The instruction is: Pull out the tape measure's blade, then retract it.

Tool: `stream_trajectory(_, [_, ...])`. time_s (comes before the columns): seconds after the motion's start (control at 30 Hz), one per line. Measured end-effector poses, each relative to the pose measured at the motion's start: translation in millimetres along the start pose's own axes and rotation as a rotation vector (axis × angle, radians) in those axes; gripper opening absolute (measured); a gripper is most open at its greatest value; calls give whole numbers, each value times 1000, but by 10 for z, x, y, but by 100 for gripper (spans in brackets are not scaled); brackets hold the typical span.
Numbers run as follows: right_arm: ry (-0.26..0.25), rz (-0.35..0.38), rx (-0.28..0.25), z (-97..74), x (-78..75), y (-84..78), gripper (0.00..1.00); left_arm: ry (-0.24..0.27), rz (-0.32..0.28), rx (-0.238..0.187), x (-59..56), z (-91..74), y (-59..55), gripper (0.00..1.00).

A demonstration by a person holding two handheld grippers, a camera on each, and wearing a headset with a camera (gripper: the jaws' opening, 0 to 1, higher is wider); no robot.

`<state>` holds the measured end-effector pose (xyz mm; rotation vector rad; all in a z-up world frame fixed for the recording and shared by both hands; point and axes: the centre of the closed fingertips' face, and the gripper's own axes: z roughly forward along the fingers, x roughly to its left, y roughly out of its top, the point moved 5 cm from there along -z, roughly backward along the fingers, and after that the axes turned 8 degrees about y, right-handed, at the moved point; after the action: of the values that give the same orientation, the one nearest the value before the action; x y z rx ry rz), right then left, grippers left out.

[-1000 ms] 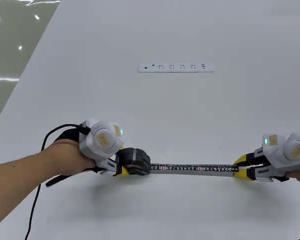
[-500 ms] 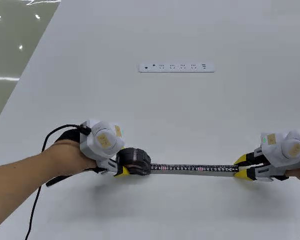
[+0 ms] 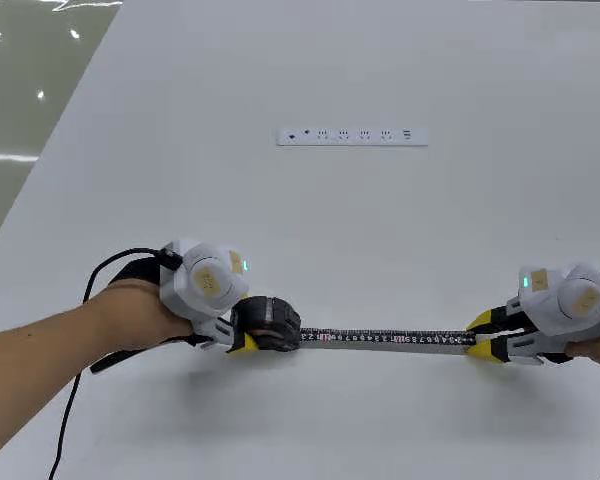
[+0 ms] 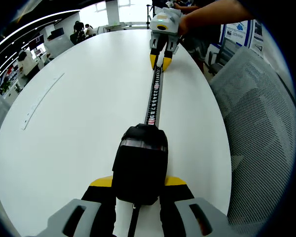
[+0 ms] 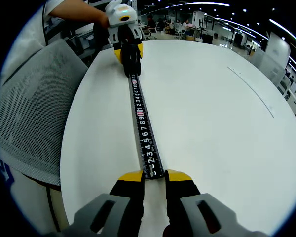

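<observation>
We see the tape measure stretched out along the tabletop's (image 3: 380, 230) near edge, blade drawn. The left tongs (image 4: 138, 181) are clenched on the black case (image 3: 267, 323), one yellow tip on each side of it, toward the near-left part of the tabletop. The case sits on the surface.

The blade (image 3: 390, 337) runs from the case's mouth to the right tongs (image 3: 479, 335), approx. parallel to the near edge, numbers facing up. The right tongs pinch the blade's end betw. their yellow tips. In the right gripper view the lowest numbers lie just ahead of the jaws, and the case is at the far end of the strip.

A hand (image 3: 130, 315) holds the left tongs, w/ a black cable (image 3: 80, 330) trailing from it toward the near edge.

A white power strip (image 3: 352, 136) lies flat farther in on the tabletop, well apart from the blade and roughly parallel to it.

In both gripper views a grey mesh chair back (image 4: 256, 123) stands just past the near edge, beside the blade's line.
</observation>
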<state>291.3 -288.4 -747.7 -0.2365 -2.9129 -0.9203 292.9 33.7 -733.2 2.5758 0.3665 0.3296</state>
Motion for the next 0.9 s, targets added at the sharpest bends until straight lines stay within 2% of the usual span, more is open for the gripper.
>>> stream_trajectory(0.47, [-9, 16, -10, -10, 17, 30, 19, 14, -6, -6, 12, 12, -4, 34])
stream_trajectory(0.73, [-12, 24, -13, -15, 17, 23, 19, 10, -11, -15, 3, 14, 25, 36])
stream_trajectory(0.9, [-27, 31, -24, -35, 6, 34, 21, 29, -8, -27, 22, -1, 34, 38])
